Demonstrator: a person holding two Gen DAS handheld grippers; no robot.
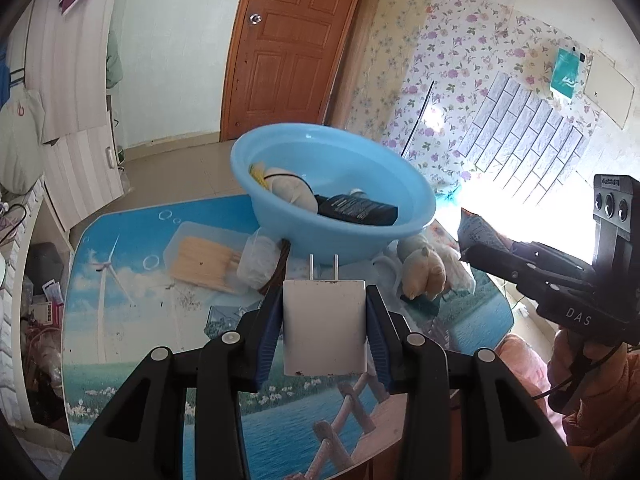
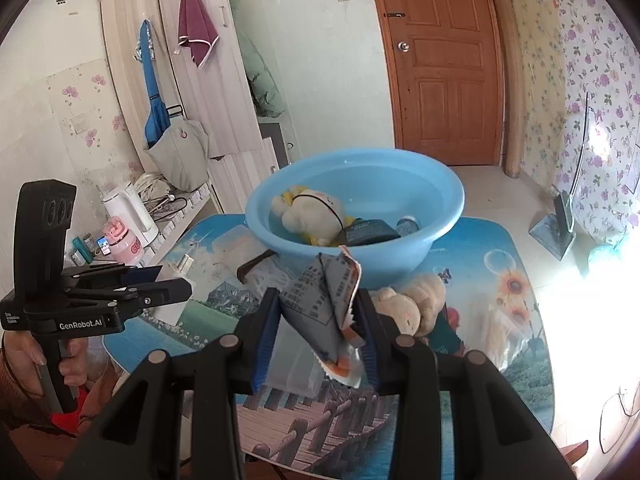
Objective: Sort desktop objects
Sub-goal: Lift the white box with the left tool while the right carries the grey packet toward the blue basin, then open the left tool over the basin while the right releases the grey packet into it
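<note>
Left gripper (image 1: 325, 334) clamped on white charger (image 1: 325, 326), prongs pointing far, right gripper (image 2: 318, 320) pinched on crumpled snack packet (image 2: 326, 300), both held above table (image 1: 132, 280), near blue basin (image 1: 344, 236) holding plush toy (image 2: 308, 214) and black box (image 1: 356, 209).

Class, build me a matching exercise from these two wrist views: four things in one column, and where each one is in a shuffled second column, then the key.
1. white charger
2. snack packet
3. black box
4. tan plush toy

A. lying in the blue basin
B. clamped in the right gripper
C. on the table beside the basin
D. clamped in the left gripper

Pairs: 1-D, 2-B, 3-A, 4-C
</note>
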